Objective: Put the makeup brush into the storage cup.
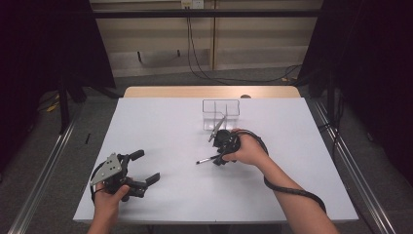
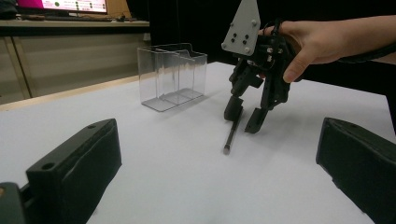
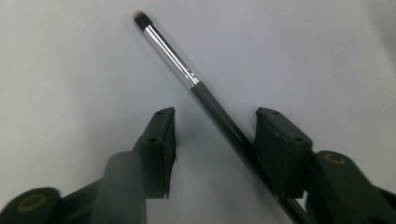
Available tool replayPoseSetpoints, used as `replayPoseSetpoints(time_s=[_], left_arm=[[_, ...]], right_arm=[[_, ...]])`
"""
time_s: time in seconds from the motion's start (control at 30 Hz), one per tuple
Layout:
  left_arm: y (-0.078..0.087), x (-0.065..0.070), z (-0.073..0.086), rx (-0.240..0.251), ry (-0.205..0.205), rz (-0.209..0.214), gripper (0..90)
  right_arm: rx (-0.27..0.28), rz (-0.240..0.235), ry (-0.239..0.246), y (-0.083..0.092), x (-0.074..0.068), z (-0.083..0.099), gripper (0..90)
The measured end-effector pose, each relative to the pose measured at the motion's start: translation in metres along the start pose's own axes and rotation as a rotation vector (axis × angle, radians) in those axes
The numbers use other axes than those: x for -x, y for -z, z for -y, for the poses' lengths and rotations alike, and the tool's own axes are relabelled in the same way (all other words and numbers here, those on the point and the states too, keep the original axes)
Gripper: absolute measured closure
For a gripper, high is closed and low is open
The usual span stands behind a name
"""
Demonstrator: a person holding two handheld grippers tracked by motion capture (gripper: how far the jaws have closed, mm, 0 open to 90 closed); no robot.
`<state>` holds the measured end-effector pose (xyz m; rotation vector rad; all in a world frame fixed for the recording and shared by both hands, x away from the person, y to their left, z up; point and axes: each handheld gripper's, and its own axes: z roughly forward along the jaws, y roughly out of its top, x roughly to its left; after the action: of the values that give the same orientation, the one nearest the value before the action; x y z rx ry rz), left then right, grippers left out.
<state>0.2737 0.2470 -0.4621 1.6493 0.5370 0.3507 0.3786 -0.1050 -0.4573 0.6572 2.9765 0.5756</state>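
A slim make-up brush (image 1: 204, 160) with a black handle and silver ferrule lies flat on the white table (image 1: 160, 126), bristle tip toward the left. My right gripper (image 1: 217, 160) points down over its handle. In the right gripper view the brush (image 3: 187, 74) runs diagonally between the jaws of the right gripper (image 3: 215, 116): it lies against the right pad, and a clear gap separates it from the left pad. In the left gripper view the brush (image 2: 232, 133) rests on the table under the right gripper (image 2: 244, 119). My left gripper (image 1: 146, 166) hangs wide open and empty at the front left.
A clear plastic two-compartment holder (image 1: 221, 112) stands upright at the back centre of the table, just beyond my right hand. It looks empty in the left gripper view (image 2: 173, 74). A cable trails from the right gripper along the forearm.
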Motion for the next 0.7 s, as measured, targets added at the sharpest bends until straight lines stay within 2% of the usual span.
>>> replayPoseSetpoints(time_s=[0.07, 0.2, 0.3, 0.37, 0.43, 0.7], left_arm=[[0.0005, -0.0001, 0.0000, 0.001, 0.001, -0.003, 0.0], [0.0010, -0.0002, 0.0000, 0.001, 0.001, -0.003, 0.0], [0.0003, 0.0003, 0.0001, 0.003, 0.003, -0.004, 0.0], [0.0002, 0.0001, 0.0001, 0.000, -0.001, -0.003, 0.0], [0.0000, 0.0002, 0.0002, -0.001, 0.000, -0.006, 0.0], [-0.0002, 0.0003, 0.0002, -0.001, -0.001, -0.006, 0.0]], right_arm=[[-0.016, -0.004, 0.006, 0.0016, 0.0008, -0.0009, 63.5], [-0.024, 0.002, 0.010, 0.0017, -0.0011, -0.0018, 67.1], [-0.033, -0.001, 0.014, 0.0027, -0.0031, -0.0017, 75.2], [-0.058, -0.014, 0.026, 0.0037, -0.0044, -0.0020, 78.8], [-0.091, -0.007, 0.021, 0.0047, -0.0068, -0.0026, 84.3], [-0.144, -0.002, 0.017, 0.0041, -0.0071, -0.0072, 84.0]])
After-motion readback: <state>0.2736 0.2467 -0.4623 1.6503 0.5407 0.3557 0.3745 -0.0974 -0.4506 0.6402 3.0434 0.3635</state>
